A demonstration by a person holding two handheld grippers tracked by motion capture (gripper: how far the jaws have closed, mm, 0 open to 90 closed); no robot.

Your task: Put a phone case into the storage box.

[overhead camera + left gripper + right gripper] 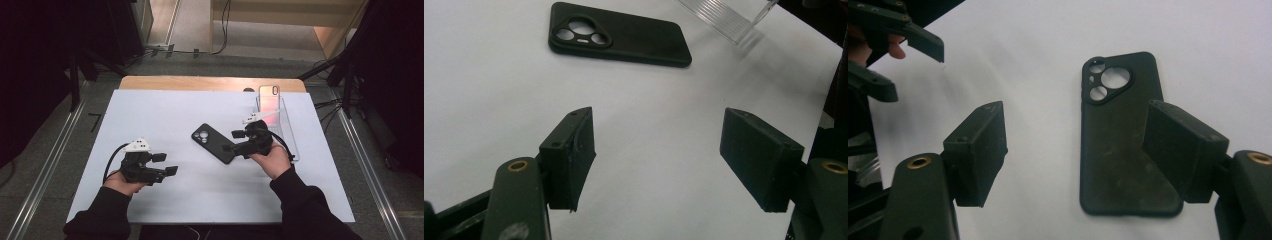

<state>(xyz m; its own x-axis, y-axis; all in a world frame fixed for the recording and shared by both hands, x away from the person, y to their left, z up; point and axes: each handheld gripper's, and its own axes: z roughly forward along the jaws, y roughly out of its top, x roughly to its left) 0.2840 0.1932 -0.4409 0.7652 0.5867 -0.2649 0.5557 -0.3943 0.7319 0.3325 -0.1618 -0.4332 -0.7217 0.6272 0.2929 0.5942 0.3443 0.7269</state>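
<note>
From the high view, I see the black phone case (214,143) lying camera-cutout up on the white worktop (165,115), just beside my right gripper (234,141); a clear stand (286,125) behind holds a second, pinkish case (269,98). My left gripper (166,164) sits well apart, nearer me. In the left gripper view, fingers (571,150) are spread over bare worktop, the case beyond. In the right gripper view, fingers (979,145) are spread, one overlapping the case's edge; whether it touches I cannot tell. No lettering is legible.
</note>
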